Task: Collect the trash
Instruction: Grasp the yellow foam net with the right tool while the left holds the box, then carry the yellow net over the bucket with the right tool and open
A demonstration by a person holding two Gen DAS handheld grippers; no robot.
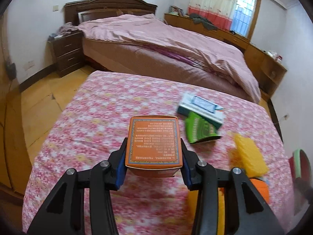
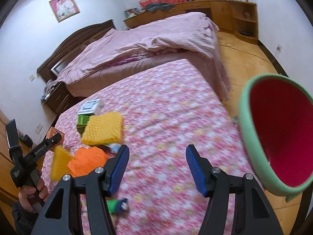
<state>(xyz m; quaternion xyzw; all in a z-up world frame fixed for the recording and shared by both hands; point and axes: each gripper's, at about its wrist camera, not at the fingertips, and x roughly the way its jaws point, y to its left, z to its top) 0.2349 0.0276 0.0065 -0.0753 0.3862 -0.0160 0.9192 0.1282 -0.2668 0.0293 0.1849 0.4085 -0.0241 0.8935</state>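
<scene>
Left wrist view: the left gripper (image 1: pixel 154 154) clamps an orange box (image 1: pixel 154 142) between its blue pads, above the floral-covered surface (image 1: pixel 97 121). Beyond lie a green packet (image 1: pixel 201 130), a white-and-green box (image 1: pixel 201 107) and a yellow sponge (image 1: pixel 249 156). The right gripper (image 2: pixel 157 167) hangs open and empty beside a green-rimmed red bin (image 2: pixel 277 135).

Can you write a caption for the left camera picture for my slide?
Left tool grips an orange box above the flowery tablecloth.
</scene>
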